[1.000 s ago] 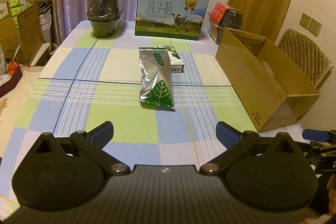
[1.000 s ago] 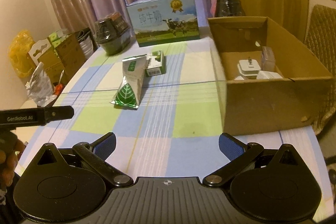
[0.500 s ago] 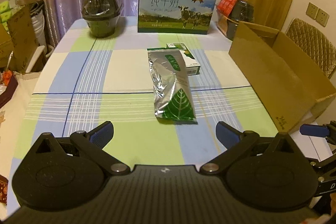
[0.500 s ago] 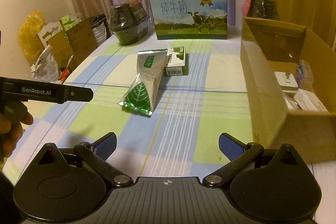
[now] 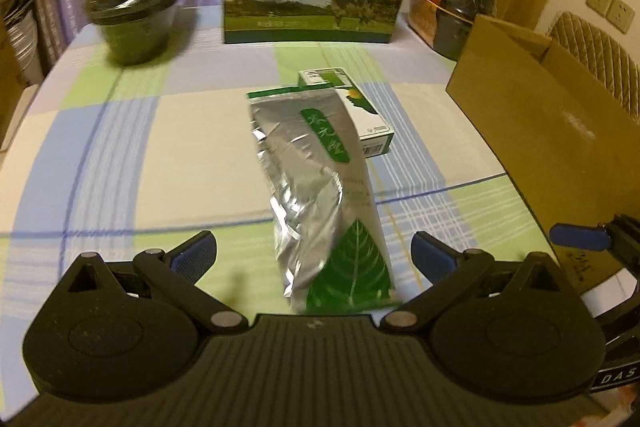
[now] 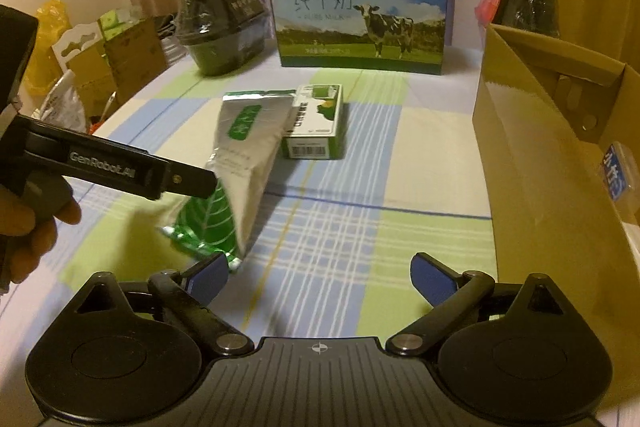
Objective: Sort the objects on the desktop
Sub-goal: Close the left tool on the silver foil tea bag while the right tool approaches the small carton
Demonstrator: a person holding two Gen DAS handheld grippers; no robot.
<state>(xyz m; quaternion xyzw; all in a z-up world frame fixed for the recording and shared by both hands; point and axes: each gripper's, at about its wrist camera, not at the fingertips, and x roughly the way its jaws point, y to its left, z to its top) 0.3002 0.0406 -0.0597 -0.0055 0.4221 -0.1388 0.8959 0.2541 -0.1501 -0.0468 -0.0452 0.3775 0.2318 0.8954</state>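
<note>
Left gripper [image 5: 314, 253] with blue-padded black fingers spread wide, nothing clamped, hanging low over the near end of the long silver foil pouch with a green leaf print [image 5: 320, 187]; pouch's leaf end lying in the gap between the fingers, pads apart from it on both sides. Pouch flat on the blue, green and cream checked tablecloth [image 5: 160, 155], running from 6 o'clock toward 12 o'clock in the left wrist view, its far end lapping over the small green-and-white carton [image 5: 370, 125] at 1 o'clock. Right gripper [image 6: 318, 275] wide with jaws closing, only bare cloth between them, the pouch's leaf corner just beside the left pad at 10 o'clock. Open brown cardboard box [image 6: 536, 155] at 3 o'clock in the right wrist view, a few small packets inside, hard to make out. Blue milk gift box with a cow picture [image 6: 360, 11] upright at 12 o'clock, dark plastic-wrapped bowl-shaped containers [image 6: 220, 23] at 11 o'clock. Hand [image 6: 28, 231] on the left gripper's handle at 9 o'clock.
</note>
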